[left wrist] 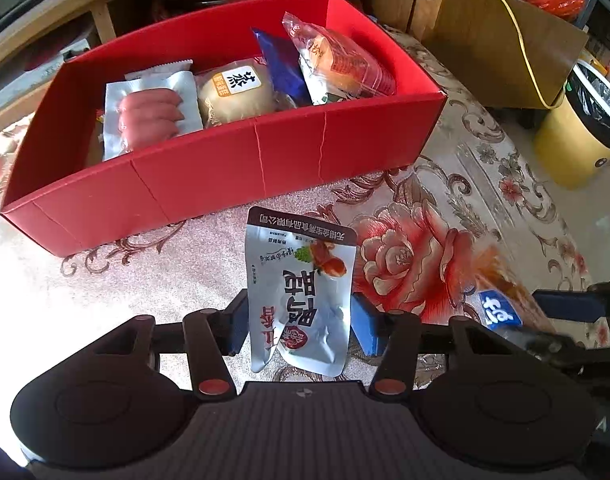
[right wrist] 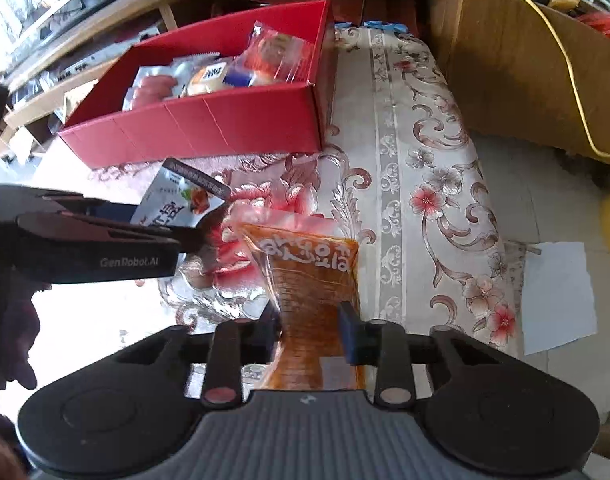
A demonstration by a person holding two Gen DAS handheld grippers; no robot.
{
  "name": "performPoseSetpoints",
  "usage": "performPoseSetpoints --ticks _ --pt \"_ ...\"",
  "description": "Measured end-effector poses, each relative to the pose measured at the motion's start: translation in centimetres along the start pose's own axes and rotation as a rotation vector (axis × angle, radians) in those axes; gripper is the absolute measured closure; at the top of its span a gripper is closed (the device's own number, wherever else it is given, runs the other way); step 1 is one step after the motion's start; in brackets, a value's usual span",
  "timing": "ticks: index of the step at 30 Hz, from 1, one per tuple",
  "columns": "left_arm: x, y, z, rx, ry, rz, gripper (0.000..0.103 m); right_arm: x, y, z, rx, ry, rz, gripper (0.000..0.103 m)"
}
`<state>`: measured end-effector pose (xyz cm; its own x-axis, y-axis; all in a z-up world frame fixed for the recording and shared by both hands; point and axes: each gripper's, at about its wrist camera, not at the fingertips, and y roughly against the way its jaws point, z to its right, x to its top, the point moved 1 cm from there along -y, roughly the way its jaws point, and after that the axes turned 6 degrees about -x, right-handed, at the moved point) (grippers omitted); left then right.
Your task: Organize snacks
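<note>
Left gripper (left wrist: 299, 322) clamps white pouch (left wrist: 301, 292) above cloth (left wrist: 457, 200), near red box (left wrist: 225, 172). Right view alone shows right gripper (right wrist: 309, 330) squeezing orange packet (right wrist: 315, 280); paper (right wrist: 559, 294) beyond.

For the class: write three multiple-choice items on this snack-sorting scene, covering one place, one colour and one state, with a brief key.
1. Where is the sausage pack?
A. inside the box
B. on the cloth
C. in a gripper

2. What colour is the box?
A. blue
B. red
C. green

3. The left hand-held gripper is:
A. open, holding nothing
B. out of view
C. shut on the white pouch

Key: A, it lies within the box walls; B, all its walls are red; C, the pads press the pouch's sides.
</note>
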<state>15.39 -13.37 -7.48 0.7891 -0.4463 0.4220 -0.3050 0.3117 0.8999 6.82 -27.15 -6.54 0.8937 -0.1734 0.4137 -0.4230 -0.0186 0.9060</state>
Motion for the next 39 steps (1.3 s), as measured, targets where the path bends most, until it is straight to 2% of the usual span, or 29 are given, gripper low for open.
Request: performPoseSetpoints --ticks 6,11,26,30,33,35,36,37,38,39 --pt "0.3 0.9 -0.4 -0.019 0.021 0.019 0.045 0.1 0.0 0.1 0.021 -0.005 0.006 0.073" --pt "0.4 1.5 -0.8 -0.037 0.048 0.036 0.045 0.6 1.0 0.6 0.066 -0.036 0.038 0.082" --pt "0.5 2.9 -0.9 -0.068 0.067 0.071 0.045 1.3 2.5 1.8 0.123 -0.116 0.075 0.089" --pt "0.6 3.2 -0.9 -0.079 0.067 0.076 0.045 1.5 2.3 1.7 0.116 -0.113 0.068 0.090" --pt "0.6 2.8 -0.7 -0.078 0.063 0.062 0.045 1.4 1.3 1.3 0.127 -0.115 0.016 0.083" --pt "0.5 2.5 -0.7 -0.075 0.063 0.051 0.044 1.5 0.7 0.9 0.074 -0.102 -0.006 0.060" --pt "0.4 2.4 -0.8 -0.075 0.065 0.048 0.044 1.5 0.5 0.7 0.038 -0.090 -0.008 0.051" --pt "0.4 2.3 -0.9 -0.075 0.066 0.046 0.044 1.6 0.4 0.6 0.007 -0.079 -0.006 0.036" --pt "0.4 2.3 -1.0 -0.074 0.069 0.045 0.044 1.6 0.4 0.7 -0.007 -0.074 -0.001 0.029" --pt "0.4 2.3 -1.1 -0.073 0.071 0.045 0.044 1.5 0.5 0.8 -0.019 -0.072 0.008 0.027"
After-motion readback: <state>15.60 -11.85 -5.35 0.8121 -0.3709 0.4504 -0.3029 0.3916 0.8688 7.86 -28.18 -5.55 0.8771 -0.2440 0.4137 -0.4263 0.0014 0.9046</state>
